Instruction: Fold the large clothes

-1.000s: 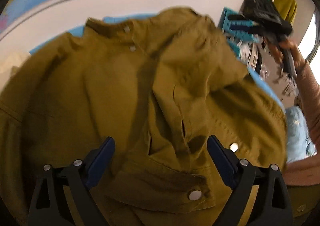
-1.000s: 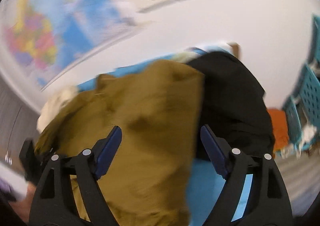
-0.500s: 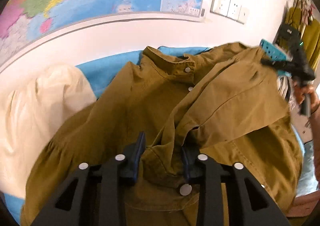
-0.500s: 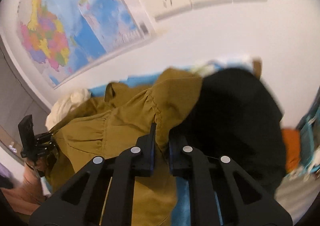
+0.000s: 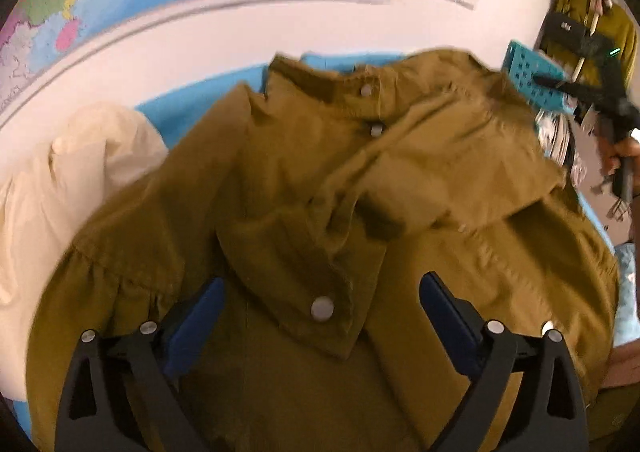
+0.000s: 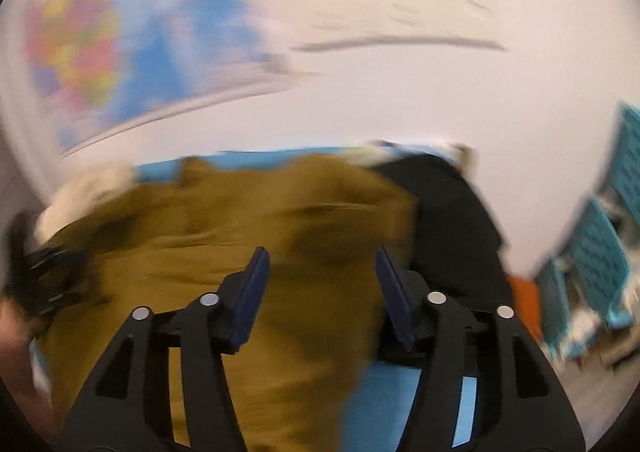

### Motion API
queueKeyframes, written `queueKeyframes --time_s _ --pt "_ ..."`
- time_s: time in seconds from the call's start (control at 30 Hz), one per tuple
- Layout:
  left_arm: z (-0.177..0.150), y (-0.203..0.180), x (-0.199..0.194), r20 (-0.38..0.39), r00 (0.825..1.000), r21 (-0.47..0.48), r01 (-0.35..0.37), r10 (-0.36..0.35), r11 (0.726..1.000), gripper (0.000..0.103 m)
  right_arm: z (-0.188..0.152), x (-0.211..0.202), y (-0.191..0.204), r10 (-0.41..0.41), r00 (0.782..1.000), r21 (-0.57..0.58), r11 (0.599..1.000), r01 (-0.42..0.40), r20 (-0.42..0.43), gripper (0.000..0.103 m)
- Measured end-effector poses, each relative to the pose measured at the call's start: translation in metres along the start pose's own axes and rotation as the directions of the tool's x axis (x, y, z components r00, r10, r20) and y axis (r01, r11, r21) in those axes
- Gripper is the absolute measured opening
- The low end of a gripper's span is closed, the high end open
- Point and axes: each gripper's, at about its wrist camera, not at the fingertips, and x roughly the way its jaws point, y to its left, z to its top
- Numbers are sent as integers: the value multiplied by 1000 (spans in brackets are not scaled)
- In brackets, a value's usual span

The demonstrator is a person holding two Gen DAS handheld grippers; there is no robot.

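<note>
The olive jacket [image 5: 320, 211] lies spread on the blue bed [image 5: 192, 107], collar toward the wall. My left tongs [image 5: 320, 316] are opening wide above its folded sleeve, holding nothing; my right tongs [image 6: 320, 292] are opening too, empty. The loose sleeve may slide off and undo the fold.

An olive-brown cotton jacket with silver snap buttons [image 5: 304, 187] lies spread front-up on the blue bedsheet [image 5: 192, 107], collar toward the wall, one sleeve folded across its chest.
</note>
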Motion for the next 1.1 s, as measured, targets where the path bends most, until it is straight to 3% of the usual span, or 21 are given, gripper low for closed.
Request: queueKeyframes --time_s 0.03,0.1,0.13,0.2,0.27,0.33,0.37,0.4,0.47,0.53,0.57,0.6,0.7,0.77,0.87,1.0,1.1 --pt "-1 0 4 -14 1000 -5 -9 9 1000 92 -1 1 18 29 1000 -54 998 -29 -11 57" --pt "3 6 18 -40 999 -41 -18 17 999 69 -5 13 60 102 993 -190 975 -112 -59 56" --pt "8 11 23 -36 999 -68 -3 0 998 64 -9 22 81 124 989 -252 957 -142 -84 56" --pt "17 21 25 -14 1000 -114 -25 24 993 23 -18 41 112 136 982 -336 926 -173 -132 50" --pt "28 31 19 11 999 -161 -39 41 986 18 -22 60 129 163 970 -350 911 -218 -180 42" --pt "36 32 10 53 996 -159 -68 77 985 19 -24 80 142 199 954 -341 901 -269 -226 42" --pt "37 32 10 50 995 -150 -81 90 985 25 -25 87 146 207 947 -339 897 -284 -245 42" --pt "36 30 15 13 997 -136 -70 73 988 38 -30 98 152 203 938 -348 890 -296 -281 42" --pt "31 24 15 -13 991 -109 -133 132 985 44 -43 117 162 144 926 -379 882 -279 -348 41" --pt "24 17 1 21 988 -62 -150 151 987 52 -51 132 161 110 907 -366 890 -272 -407 41" --pt "18 15 -11 50 988 -54 -144 147 988 67 -48 132 157 132 902 -331 900 -282 -410 41" --pt "10 15 -28 87 985 -58 -141 146 988 74 -46 130 155 136 900 -315 906 -282 -414 40" --pt "-14 19 -74 177 968 -73 -167 178 983 75 -31 111 157 161 920 -310 909 -279 -356 44" --pt "-31 25 -98 211 955 -99 -190 207 977 75 -22 96 167 214 923 -310 897 -316 -321 46" --pt "-69 39 -129 204 924 -162 -295 324 942 79 -14 92 194 273 911 -340 863 -374 -308 48" --pt "-112 51 -137 131 928 -209 -319 349 924 81 -24 111 229 281 892 -396 819 -415 -354 48" --pt "-136 51 -126 83 929 -197 -339 360 920 83 -29 137 239 261 868 -358 832 -424 -423 49"
